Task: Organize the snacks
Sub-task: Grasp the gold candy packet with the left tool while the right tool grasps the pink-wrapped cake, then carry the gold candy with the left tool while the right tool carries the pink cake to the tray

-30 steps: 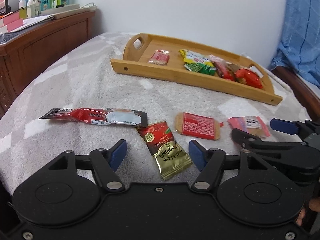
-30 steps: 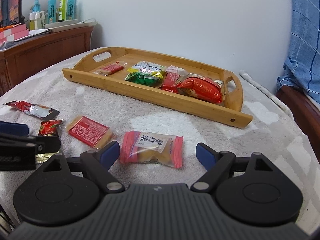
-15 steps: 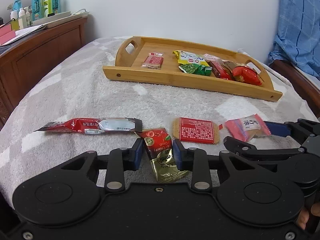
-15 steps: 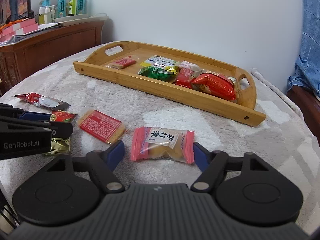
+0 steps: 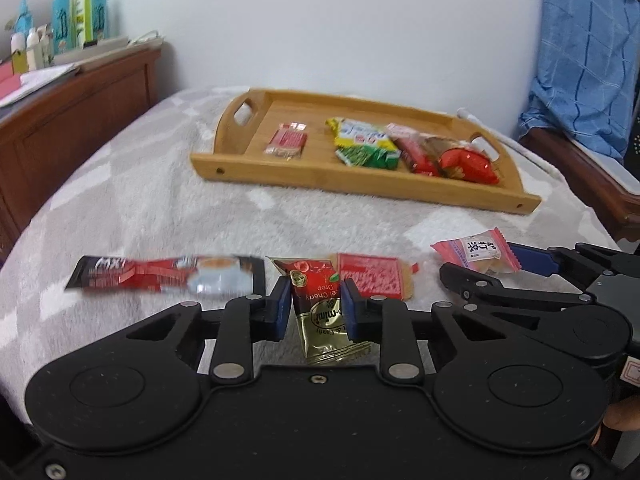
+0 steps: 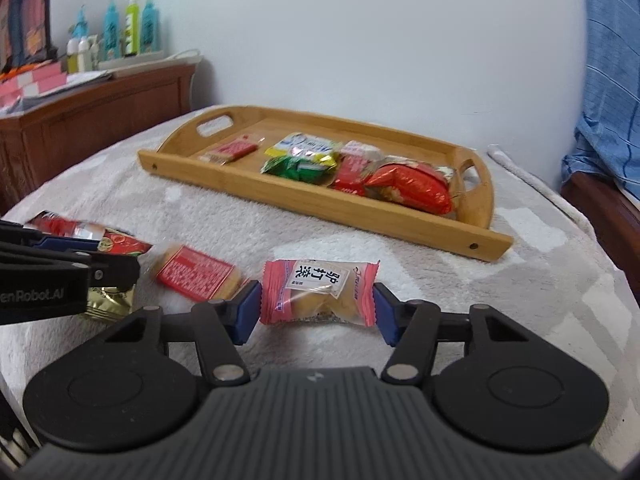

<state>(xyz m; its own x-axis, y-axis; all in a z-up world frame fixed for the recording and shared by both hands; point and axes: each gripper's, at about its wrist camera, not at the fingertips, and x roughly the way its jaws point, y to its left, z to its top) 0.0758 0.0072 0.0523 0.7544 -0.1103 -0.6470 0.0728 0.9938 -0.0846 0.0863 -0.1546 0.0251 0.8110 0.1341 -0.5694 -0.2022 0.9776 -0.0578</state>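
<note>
My left gripper (image 5: 314, 308) is closing, and its blue pads press the sides of a red and gold cherry candy packet (image 5: 318, 324). A long red stick packet (image 5: 160, 276) and a red square biscuit packet (image 5: 372, 280) lie just beyond it on the blanket. My right gripper (image 6: 318, 314) is also closing, and its pads touch the crimped ends of a pink snack packet (image 6: 320, 292). The wooden tray (image 6: 320, 208) sits farther back holding several snacks. In the right wrist view the left gripper (image 6: 116, 266) shows at the left edge.
A grey and white blanket (image 5: 140, 200) covers the bed. A wooden dresser (image 5: 80, 112) with bottles (image 5: 76, 12) stands at the left. Blue cloth (image 5: 580, 60) hangs over the wooden bed frame (image 5: 580, 172) at the right.
Both grippers' jaws have narrowed. The left pads closed in onto the cherry candy packet. The right pads came in to the ends of the pink packet.
</note>
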